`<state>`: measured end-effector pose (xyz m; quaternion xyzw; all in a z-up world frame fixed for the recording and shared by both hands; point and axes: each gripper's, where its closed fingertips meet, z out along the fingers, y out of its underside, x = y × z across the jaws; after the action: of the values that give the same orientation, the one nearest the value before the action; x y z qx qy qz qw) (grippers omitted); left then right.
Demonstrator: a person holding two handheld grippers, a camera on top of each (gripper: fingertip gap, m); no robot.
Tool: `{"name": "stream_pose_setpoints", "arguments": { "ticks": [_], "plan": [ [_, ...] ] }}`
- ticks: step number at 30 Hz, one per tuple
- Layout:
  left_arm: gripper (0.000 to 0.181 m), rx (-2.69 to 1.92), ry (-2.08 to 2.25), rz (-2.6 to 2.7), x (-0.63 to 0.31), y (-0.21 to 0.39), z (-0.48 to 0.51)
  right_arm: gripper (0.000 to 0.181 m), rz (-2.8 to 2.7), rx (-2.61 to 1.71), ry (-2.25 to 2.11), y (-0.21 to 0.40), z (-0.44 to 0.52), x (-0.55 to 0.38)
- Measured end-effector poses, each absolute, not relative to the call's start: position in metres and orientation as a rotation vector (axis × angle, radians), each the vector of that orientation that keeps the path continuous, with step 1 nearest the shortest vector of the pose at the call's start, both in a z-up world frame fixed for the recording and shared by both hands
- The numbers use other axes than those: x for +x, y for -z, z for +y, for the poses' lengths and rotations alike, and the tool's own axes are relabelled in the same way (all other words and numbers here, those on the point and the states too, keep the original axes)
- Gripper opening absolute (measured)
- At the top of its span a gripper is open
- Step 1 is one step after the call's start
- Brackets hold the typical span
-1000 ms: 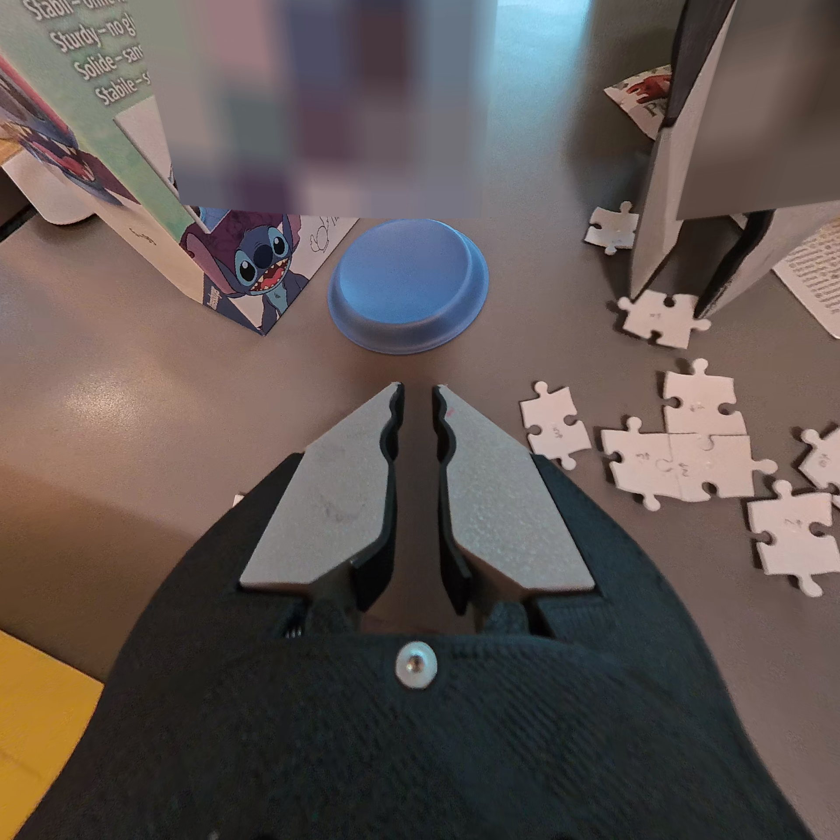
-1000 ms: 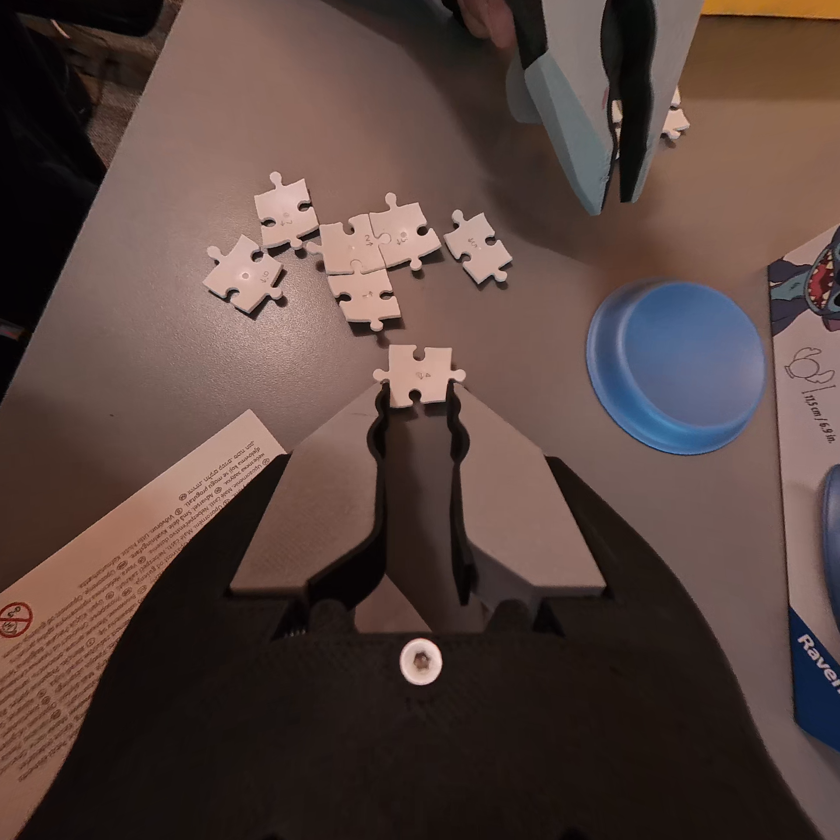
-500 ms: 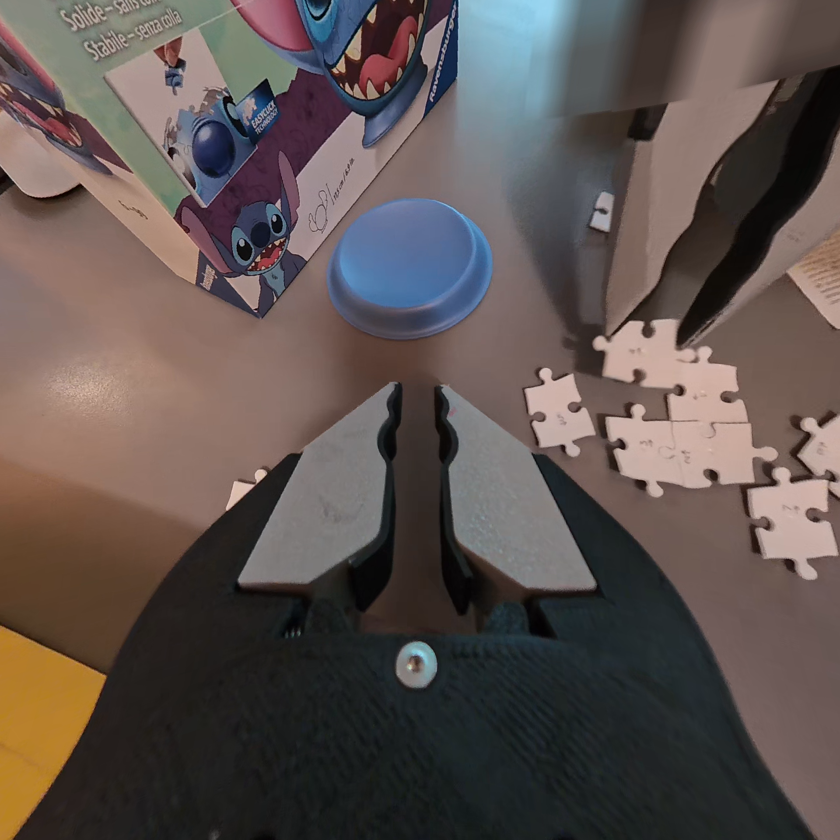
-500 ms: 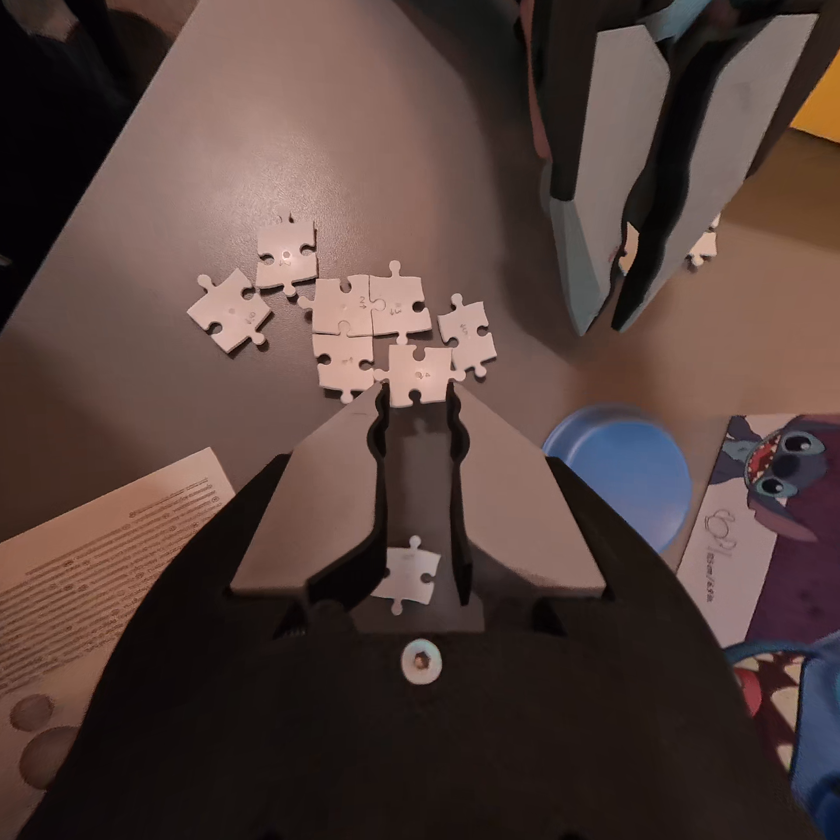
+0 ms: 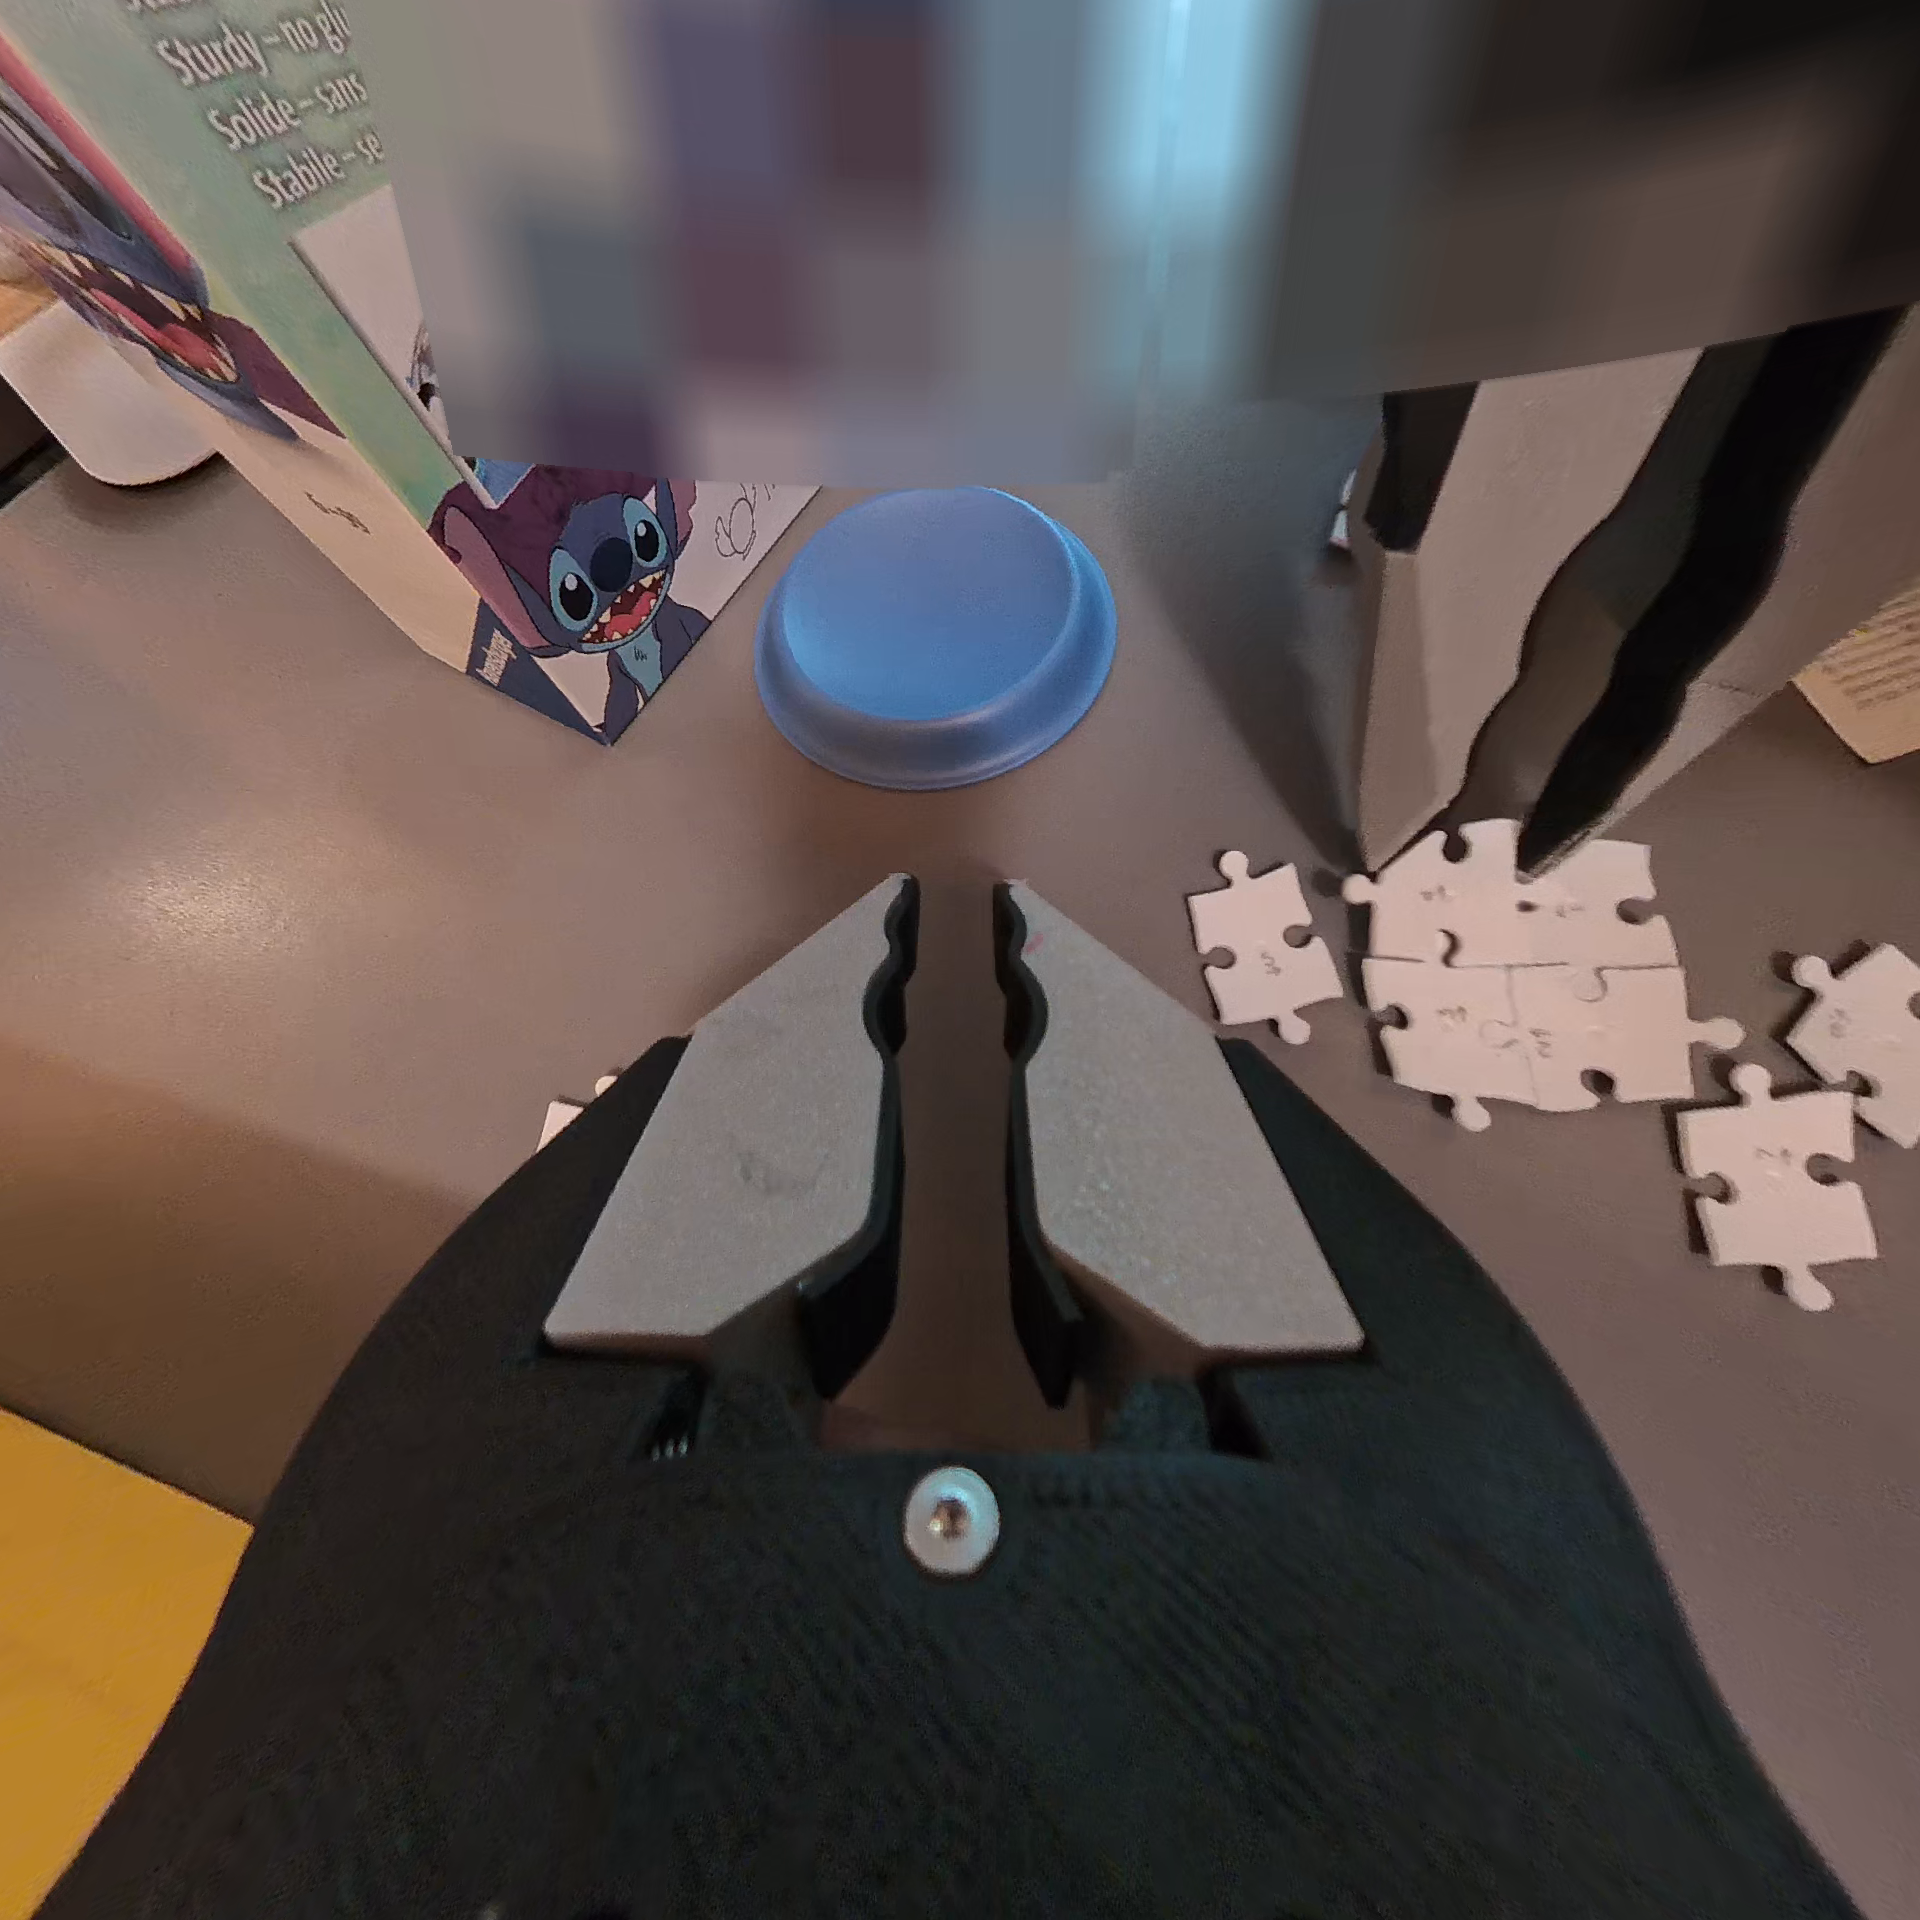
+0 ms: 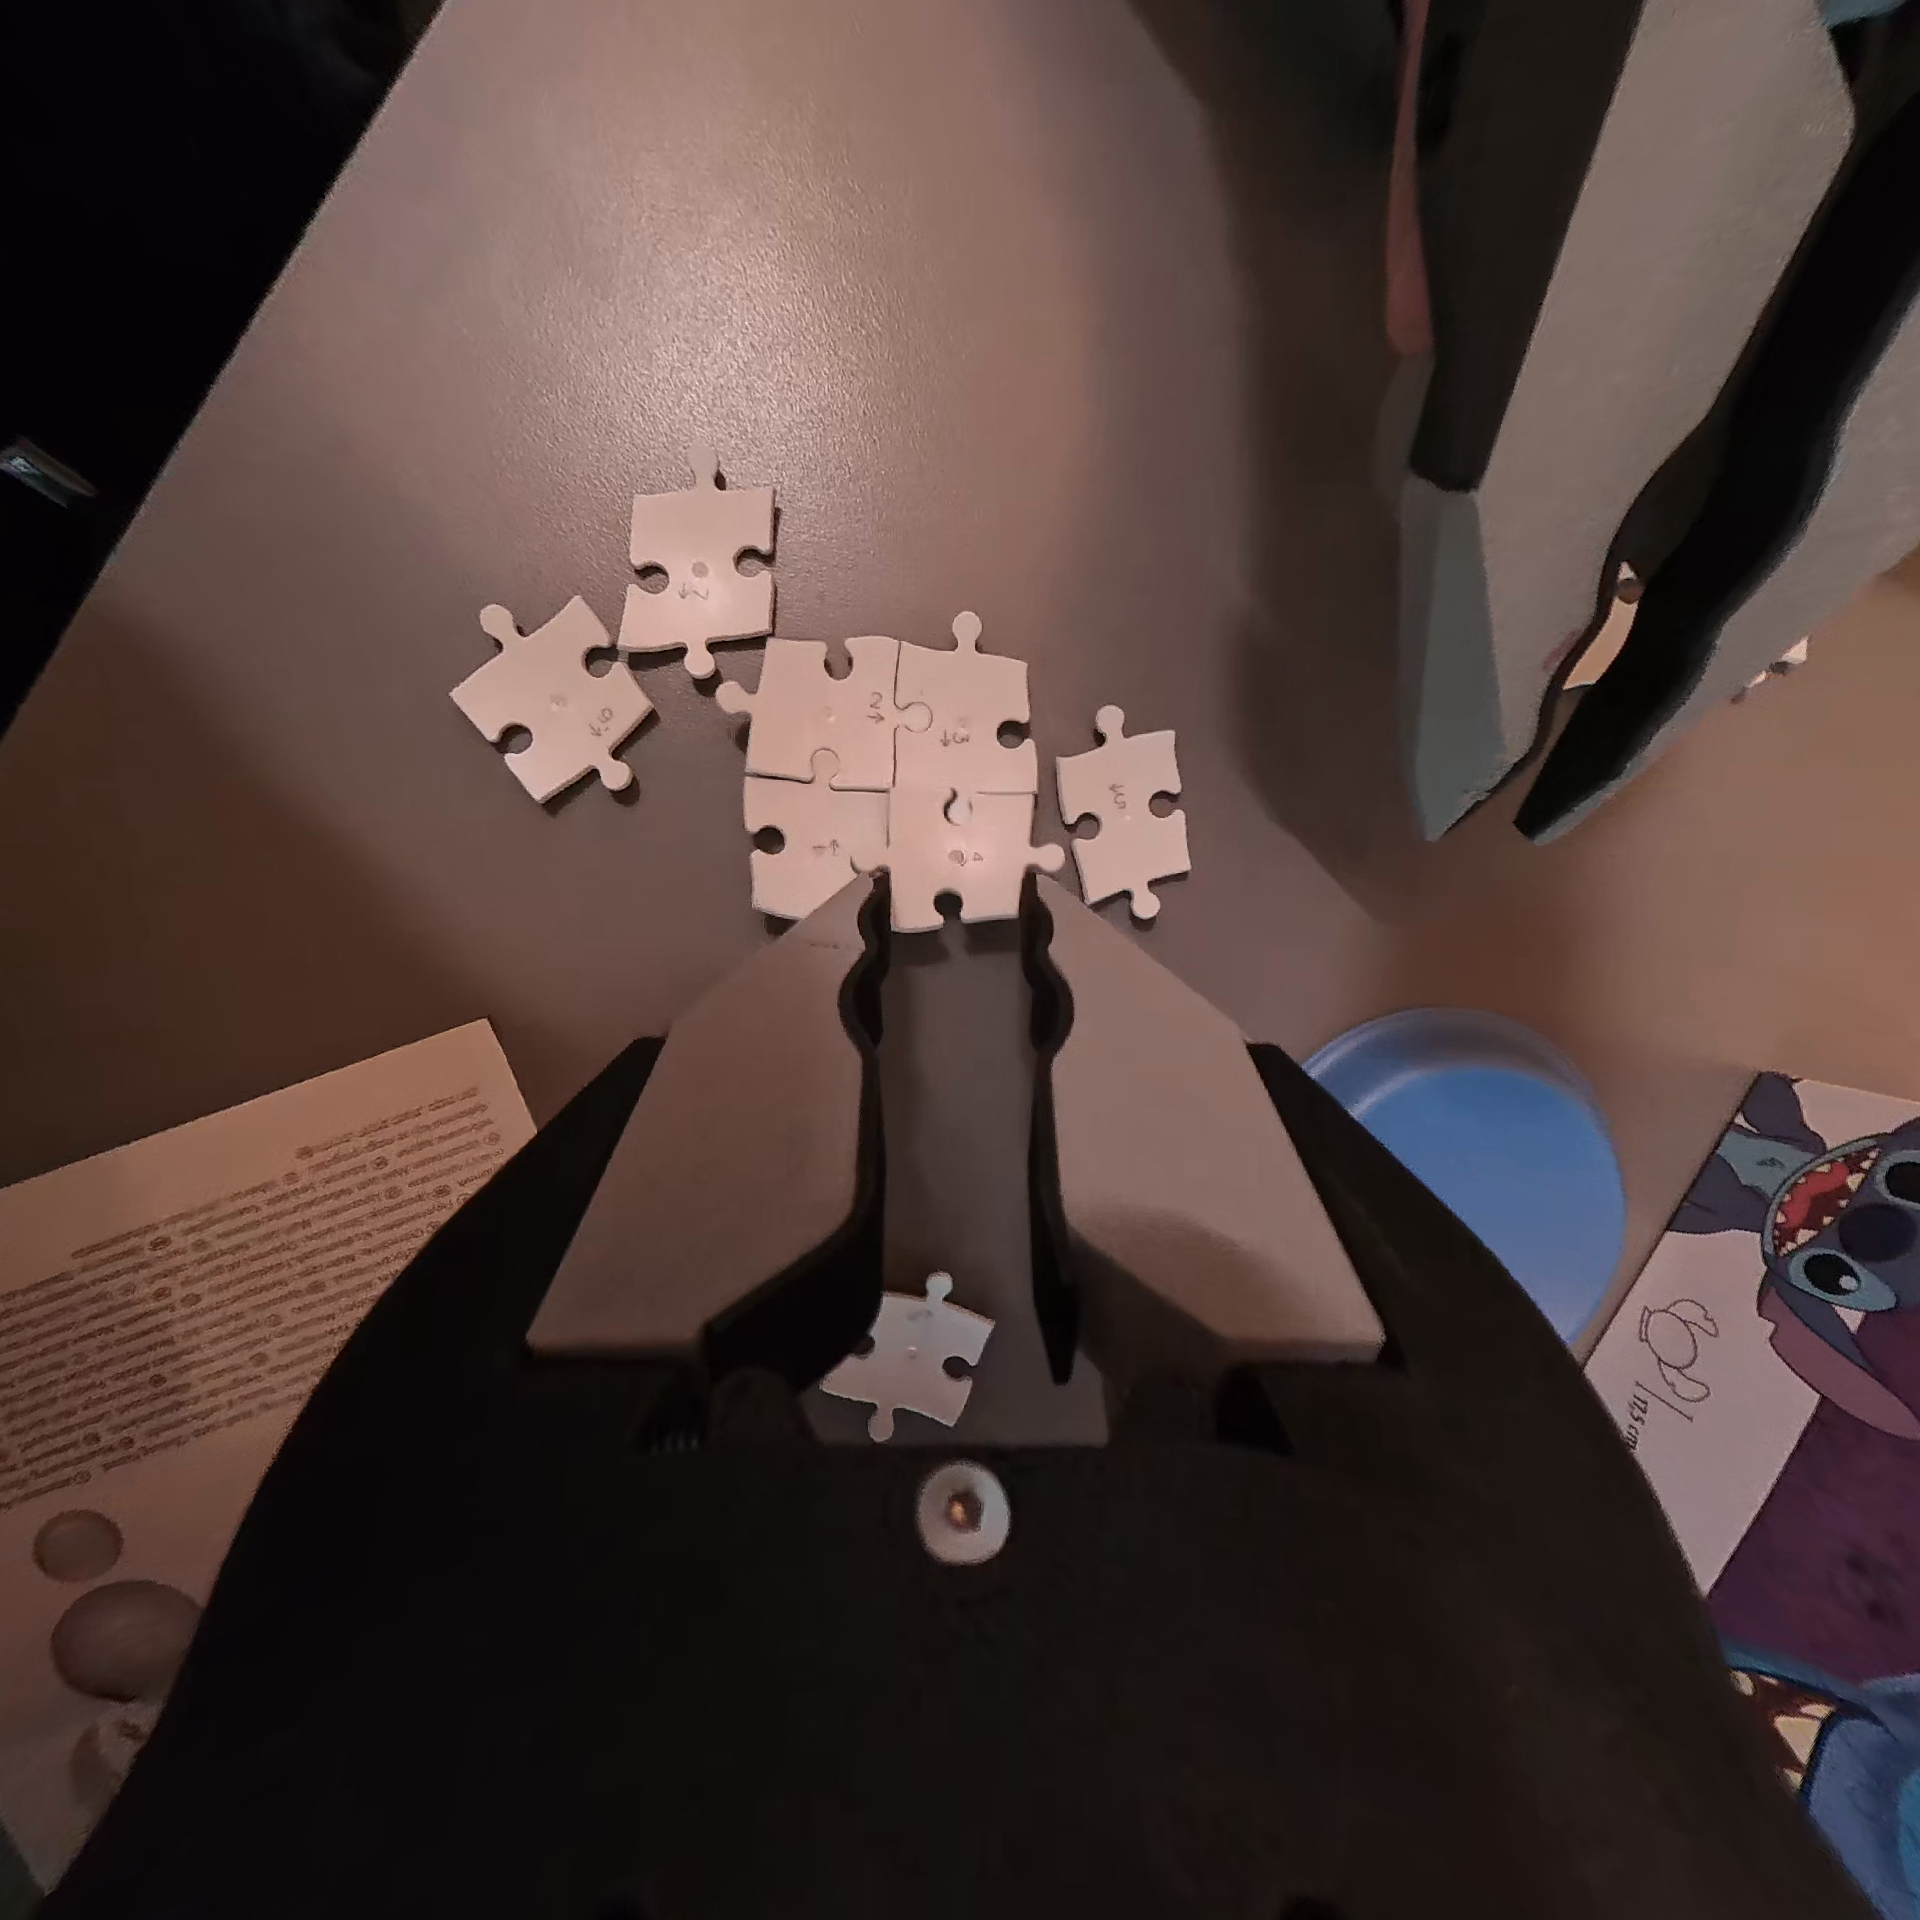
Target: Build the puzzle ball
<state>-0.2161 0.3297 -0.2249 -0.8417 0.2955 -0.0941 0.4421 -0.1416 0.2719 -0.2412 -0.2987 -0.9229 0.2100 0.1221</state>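
My right gripper (image 6: pixel 951 894) is shut on a white puzzle piece (image 6: pixel 961 862) and holds it against the free corner of a cluster of three joined pieces (image 6: pixel 831 717) on the grey table. I cannot tell whether it has locked in. In the left wrist view the right gripper (image 5: pixel 1496 831) touches down on that cluster (image 5: pixel 1507 987). My left gripper (image 5: pixel 956 904) hovers empty, its jaws a narrow slit apart, in front of the blue dome base (image 5: pixel 935 644). It also shows at the top right of the right wrist view (image 6: pixel 1491 821).
Loose white pieces lie around the cluster (image 6: pixel 1127 821) (image 6: pixel 701 571) (image 6: pixel 556 707), and one lies under my right gripper (image 6: pixel 914 1361). The puzzle box (image 5: pixel 582 582) stands left of the base. An instruction sheet (image 6: pixel 239 1226) lies at the left. A yellow surface (image 5: pixel 83 1621) borders the table.
My right gripper has carried its piece forward from the bare table and set it down against the cluster's corner. The left gripper has stayed almost still and kept the same narrow gap.
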Motion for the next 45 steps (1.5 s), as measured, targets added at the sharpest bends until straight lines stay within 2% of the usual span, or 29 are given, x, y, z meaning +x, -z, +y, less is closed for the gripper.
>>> {"name": "stream_pose_setpoints", "arguments": {
  "ticks": [19,36,45],
  "plan": [
    [0.008,-1.991,0.610,0.968,-0.160,0.212,0.286,0.022,-2.702,-0.847,-0.609,0.245,0.270,-0.140],
    [0.002,-2.008,0.514,1.195,-0.138,0.241,0.269,0.022,-2.695,-0.864,-0.629,0.246,0.267,-0.136],
    [0.000,-2.014,0.493,1.219,-0.139,0.244,0.268,0.013,-2.679,-0.893,-0.693,0.246,0.266,-0.132]
  ]
}}
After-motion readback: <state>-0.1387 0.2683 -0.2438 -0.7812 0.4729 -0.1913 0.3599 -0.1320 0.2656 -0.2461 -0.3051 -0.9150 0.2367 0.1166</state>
